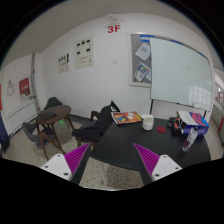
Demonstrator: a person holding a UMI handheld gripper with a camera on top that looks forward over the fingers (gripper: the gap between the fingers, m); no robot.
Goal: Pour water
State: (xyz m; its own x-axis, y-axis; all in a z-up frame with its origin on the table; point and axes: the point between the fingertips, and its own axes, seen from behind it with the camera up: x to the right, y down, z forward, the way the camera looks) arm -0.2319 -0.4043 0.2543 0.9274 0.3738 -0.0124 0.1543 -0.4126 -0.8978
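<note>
The gripper [110, 160] hangs with its two fingers spread wide and grasping nothing, the magenta pads [76, 157] facing each other across a bare stretch of the dark bench [125, 140]. Well beyond the fingers, a white cup [148, 122] stands on the far side of the bench beside a colourful book [127, 118], with a black bag [97, 124] to the left and a clutter of small items [191, 124] to the right. Behind the bench a chair [50, 120] stands by the white wall, which carries a whiteboard [181, 72], posted papers and a red "3F" sign [113, 29].
</note>
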